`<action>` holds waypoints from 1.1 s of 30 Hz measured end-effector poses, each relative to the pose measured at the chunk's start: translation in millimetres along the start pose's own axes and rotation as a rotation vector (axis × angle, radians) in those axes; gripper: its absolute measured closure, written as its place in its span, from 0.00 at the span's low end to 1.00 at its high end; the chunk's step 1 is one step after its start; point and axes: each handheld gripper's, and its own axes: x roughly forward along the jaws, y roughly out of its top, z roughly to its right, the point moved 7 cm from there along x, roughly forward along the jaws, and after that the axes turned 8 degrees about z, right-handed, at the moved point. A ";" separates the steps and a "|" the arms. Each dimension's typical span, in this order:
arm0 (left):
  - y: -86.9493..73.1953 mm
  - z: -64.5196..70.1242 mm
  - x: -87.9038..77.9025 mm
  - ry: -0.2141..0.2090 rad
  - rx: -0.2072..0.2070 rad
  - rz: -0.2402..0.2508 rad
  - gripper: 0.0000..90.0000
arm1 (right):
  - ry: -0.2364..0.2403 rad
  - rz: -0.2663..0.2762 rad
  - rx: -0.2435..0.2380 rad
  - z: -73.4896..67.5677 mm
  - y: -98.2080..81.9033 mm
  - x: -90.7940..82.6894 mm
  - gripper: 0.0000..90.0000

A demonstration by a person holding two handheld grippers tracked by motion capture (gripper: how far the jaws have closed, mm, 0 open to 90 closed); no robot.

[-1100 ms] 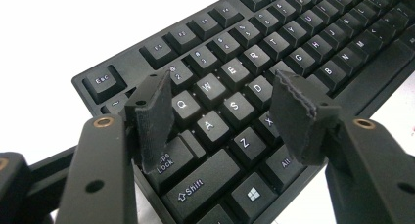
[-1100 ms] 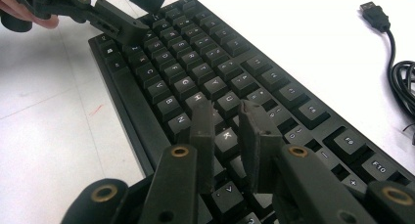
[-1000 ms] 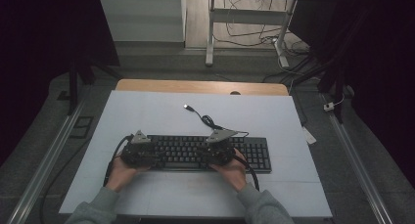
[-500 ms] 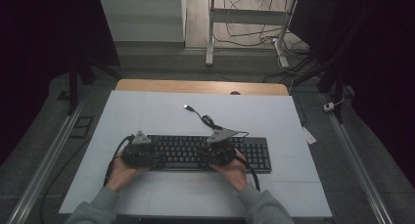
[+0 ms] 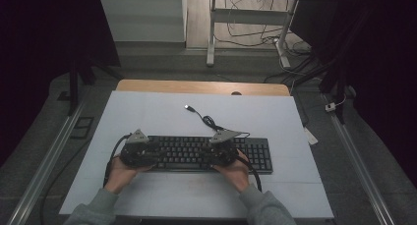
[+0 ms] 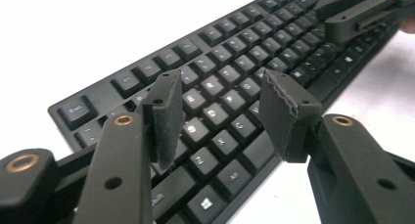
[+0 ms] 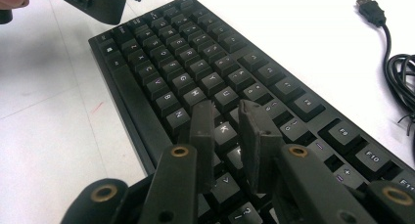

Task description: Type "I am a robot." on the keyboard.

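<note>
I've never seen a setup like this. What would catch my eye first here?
Probably the black keyboard lying across the near part of the white table, with a person's hands holding a gripper over each end. The left gripper, whose jaws have just been closing, hovers with a gap above the letter keys, nothing between its pads; the right gripper has its jaws narrowly parted. Behind the keyboard its loose USB cable lies unplugged.

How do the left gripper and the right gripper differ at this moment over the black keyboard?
The left gripper stands with a wide gap between its jaws, which have just been closing; the right gripper shows only a narrow gap. The left gripper hangs over the left letter keys near the Esc end of the black keyboard; the right gripper sits over the keys around K. Both are black, hand-held, and grip nothing.
</note>
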 end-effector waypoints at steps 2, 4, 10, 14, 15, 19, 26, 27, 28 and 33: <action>-0.1 1.9 0.6 -0.011 0.005 -0.006 0.59 | 0.003 0.007 0.003 0.2 0.1 -0.7 0.85; -0.7 3.4 1.1 -0.017 0.008 -0.016 0.61 | 0.000 0.003 0.000 0.9 -0.4 -2.1 0.85; -3.0 11.1 4.1 -0.048 0.034 -0.051 0.68 | -0.005 0.006 0.000 2.5 -1.3 -3.9 0.82; -3.4 14.9 5.5 -0.058 0.050 -0.061 0.74 | -0.008 0.007 -0.002 3.1 -1.4 -4.6 0.80; -3.4 15.5 5.8 -0.059 0.052 -0.063 0.75 | -0.011 0.005 -0.003 3.4 -1.5 -4.9 0.80; -3.9 18.0 7.1 -0.064 0.058 -0.069 0.79 | -0.012 0.010 -0.002 3.7 -1.5 -5.1 0.78; -5.2 24.5 10.7 -0.076 0.077 -0.084 0.86 | -0.018 0.013 -0.002 4.6 -1.7 -5.0 0.76; -5.3 25.2 11.0 -0.077 0.082 -0.086 0.87 | -0.019 0.013 -0.003 4.6 -1.7 -5.0 0.76; -5.3 26.0 11.3 -0.078 0.084 -0.086 0.88 | -0.019 0.012 -0.003 4.7 -1.8 -5.0 0.76; -5.4 28.6 12.3 -0.084 0.095 -0.090 0.92 | -0.022 0.009 -0.003 4.9 -2.1 -5.3 0.76</action>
